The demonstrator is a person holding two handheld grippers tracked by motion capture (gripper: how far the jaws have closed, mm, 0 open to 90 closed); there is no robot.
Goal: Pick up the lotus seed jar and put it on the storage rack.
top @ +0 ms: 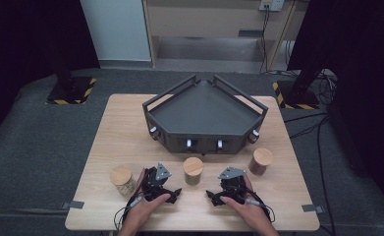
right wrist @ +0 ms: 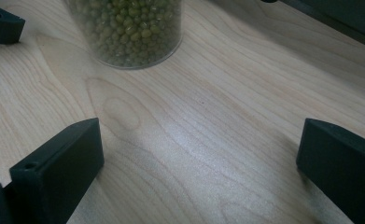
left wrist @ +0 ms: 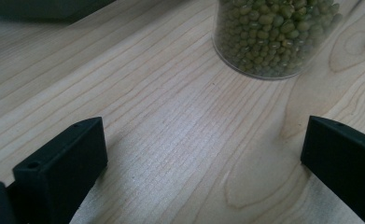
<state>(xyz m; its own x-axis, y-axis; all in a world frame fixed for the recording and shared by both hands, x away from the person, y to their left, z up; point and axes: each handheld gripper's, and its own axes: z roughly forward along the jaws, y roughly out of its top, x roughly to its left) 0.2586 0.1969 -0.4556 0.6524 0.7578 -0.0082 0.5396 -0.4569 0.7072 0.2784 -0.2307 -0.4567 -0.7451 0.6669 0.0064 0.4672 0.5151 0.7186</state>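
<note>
Three clear jars with wooden lids stand across the front of the table: a pale-filled jar (top: 122, 180) at the left, a jar of green beans (top: 193, 170) in the middle and a brown-filled jar (top: 260, 161) at the right. My left gripper (top: 170, 190) rests low on the table just left of the green bean jar (left wrist: 269, 37), open, with bare wood between its jaws (left wrist: 203, 154). My right gripper (top: 214, 192) sits just right of the same jar (right wrist: 129, 32), also open and holding nothing (right wrist: 199, 154). Both point inward toward that jar.
A dark grey angular tray (top: 205, 110) with raised rails stands at the back middle of the wooden table (top: 125, 132), just behind the jars. A jaw of the left gripper (right wrist: 0, 23) shows at the top left of the right gripper view.
</note>
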